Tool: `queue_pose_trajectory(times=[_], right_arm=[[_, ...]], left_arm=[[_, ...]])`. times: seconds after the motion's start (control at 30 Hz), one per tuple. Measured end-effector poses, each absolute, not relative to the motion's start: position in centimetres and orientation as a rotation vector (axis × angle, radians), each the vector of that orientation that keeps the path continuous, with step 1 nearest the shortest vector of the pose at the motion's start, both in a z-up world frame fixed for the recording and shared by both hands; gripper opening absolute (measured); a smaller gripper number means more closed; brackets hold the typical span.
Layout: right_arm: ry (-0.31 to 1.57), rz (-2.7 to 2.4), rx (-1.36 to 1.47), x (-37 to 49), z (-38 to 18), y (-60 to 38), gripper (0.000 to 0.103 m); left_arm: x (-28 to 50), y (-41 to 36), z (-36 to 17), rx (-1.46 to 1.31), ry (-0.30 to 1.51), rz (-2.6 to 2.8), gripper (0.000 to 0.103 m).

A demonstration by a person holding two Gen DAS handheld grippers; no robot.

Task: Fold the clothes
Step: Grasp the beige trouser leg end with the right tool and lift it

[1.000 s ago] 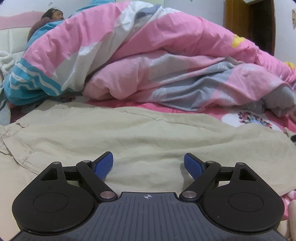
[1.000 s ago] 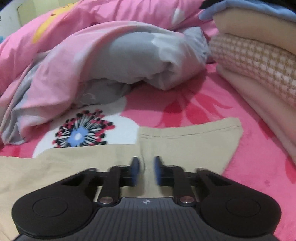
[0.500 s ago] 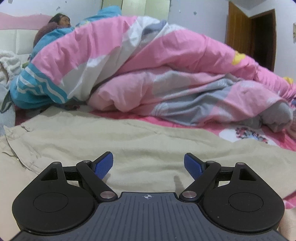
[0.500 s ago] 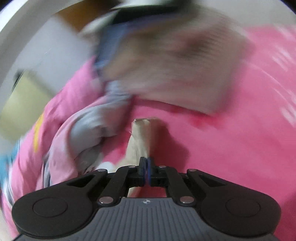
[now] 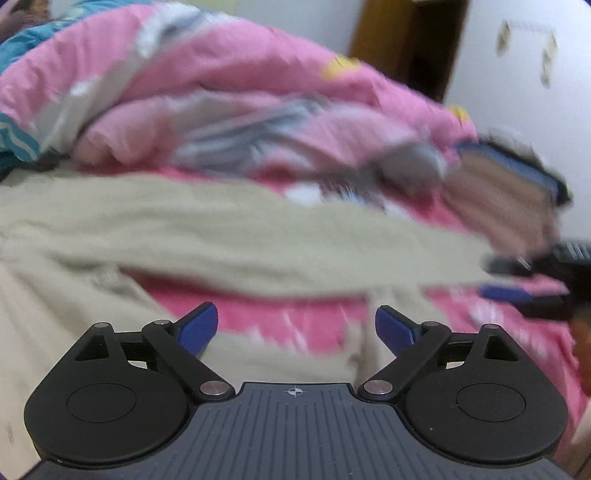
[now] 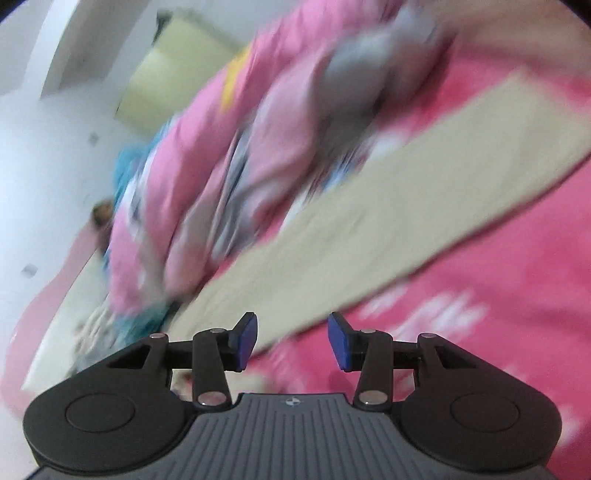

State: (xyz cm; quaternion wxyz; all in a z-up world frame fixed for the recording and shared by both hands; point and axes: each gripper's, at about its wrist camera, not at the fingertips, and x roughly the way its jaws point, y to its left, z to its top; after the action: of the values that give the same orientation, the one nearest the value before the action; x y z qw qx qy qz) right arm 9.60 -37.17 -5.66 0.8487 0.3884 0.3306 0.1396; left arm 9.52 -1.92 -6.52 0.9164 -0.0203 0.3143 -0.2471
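Observation:
Beige trousers (image 5: pixel 221 236) lie across the pink bedsheet (image 5: pixel 266 314), blurred by motion, with one long band of cloth stretched over the sheet and more beige cloth nearer me. My left gripper (image 5: pixel 295 321) hovers low over them, open, nothing between its blue pads. In the left wrist view my right gripper (image 5: pixel 495 278) shows at the right edge, by the end of the beige band. In the right wrist view the trousers (image 6: pixel 369 236) run diagonally as a long strip ahead of my right gripper (image 6: pixel 292 332), which is open and holds nothing.
A heaped pink, grey and white quilt (image 5: pixel 221 110) fills the far side of the bed. A stack of folded clothes (image 5: pixel 498 184) sits at the right. A brown door (image 5: pixel 406 44) stands behind. A person's head (image 5: pixel 26 7) shows at the far left.
My right gripper was shut on the trouser hem half a second ago; it is now open with the cloth released, and its view has swung left. The left gripper stayed open and turned right.

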Motion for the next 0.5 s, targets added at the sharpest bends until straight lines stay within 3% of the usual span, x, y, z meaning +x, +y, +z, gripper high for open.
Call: queue_pose_trajectory(times=[0.23,0.5], right_arm=[[0.791,0.489,0.765,11.6,-7.5,-30.9,0.040],[0.859,0.534,0.678,8.9,-7.6,-30.0,0.026]], left_arm=[[7.4,-3.7,-8.0,-0.034,0.741,-0.627,0.093],[4.4,-5.3,-8.3,0.067,0.776,-0.668,0.093]])
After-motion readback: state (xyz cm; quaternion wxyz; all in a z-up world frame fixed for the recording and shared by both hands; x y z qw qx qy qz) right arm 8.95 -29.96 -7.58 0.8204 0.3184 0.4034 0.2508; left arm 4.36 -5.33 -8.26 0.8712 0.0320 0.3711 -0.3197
